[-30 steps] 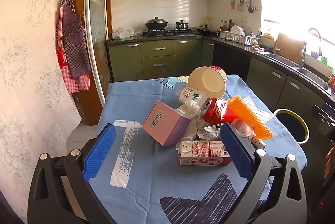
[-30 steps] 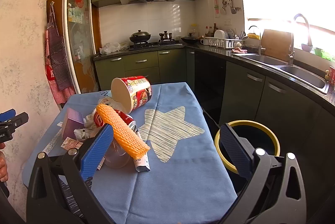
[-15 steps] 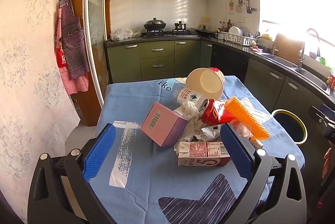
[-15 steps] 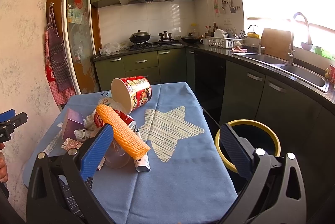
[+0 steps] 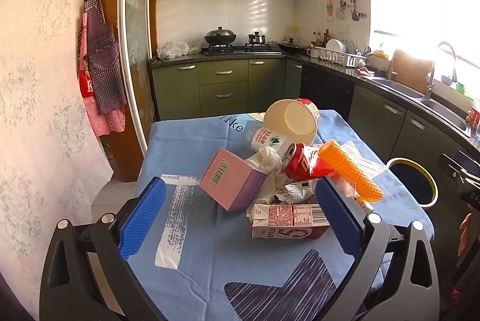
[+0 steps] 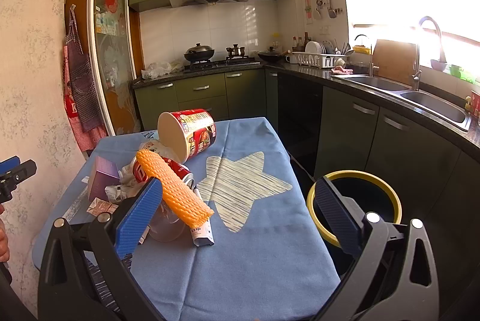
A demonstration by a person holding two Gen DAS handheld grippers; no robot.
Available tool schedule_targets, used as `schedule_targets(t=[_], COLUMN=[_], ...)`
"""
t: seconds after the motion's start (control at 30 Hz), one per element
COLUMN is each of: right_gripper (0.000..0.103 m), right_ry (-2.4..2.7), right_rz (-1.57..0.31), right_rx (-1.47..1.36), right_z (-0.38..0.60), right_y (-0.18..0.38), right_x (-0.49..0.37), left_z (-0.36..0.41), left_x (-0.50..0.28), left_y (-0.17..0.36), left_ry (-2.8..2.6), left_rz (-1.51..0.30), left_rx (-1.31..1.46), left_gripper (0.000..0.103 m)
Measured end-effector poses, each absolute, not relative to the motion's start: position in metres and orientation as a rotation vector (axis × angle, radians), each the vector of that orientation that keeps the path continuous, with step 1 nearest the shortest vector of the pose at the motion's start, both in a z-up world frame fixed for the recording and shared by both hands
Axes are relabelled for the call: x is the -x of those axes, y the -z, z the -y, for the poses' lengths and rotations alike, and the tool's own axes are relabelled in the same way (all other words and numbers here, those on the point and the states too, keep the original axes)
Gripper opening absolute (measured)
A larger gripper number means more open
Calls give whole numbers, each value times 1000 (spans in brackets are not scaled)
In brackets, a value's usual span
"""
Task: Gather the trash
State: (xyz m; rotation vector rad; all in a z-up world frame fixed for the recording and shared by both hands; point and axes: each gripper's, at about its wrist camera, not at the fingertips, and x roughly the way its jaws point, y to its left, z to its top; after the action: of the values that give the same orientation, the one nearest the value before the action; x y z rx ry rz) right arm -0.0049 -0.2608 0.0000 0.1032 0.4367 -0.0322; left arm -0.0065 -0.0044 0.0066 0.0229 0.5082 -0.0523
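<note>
The orange foam sleeve is laid tilted across the red can, long axis pointing towards the camera. Left gripper and right gripper are held level, jaws spread, empty.

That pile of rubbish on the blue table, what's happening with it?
A person holds a two-finger gripper in each hand to collect trash. Both the left gripper and the right gripper are open and hold nothing. The pile, with a milk carton, pink box, red can, orange foam sleeve and noodle cup, lies untouched on the tablecloth. The yellow-rimmed bin stands beside the table.
</note>
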Motion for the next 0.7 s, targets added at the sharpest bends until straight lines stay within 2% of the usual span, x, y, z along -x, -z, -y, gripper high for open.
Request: schedule_targets(t=[0.7], right_gripper=[97], right_ry=[35], right_rz=[-434], right_rx=[-112], right_z=[263], right_y=[2], right_x=[5], left_z=[6], left_x=[8], left_y=[-8], left_ry=[57], left_rz=[-504], left_rx=[-25], left_gripper=[98])
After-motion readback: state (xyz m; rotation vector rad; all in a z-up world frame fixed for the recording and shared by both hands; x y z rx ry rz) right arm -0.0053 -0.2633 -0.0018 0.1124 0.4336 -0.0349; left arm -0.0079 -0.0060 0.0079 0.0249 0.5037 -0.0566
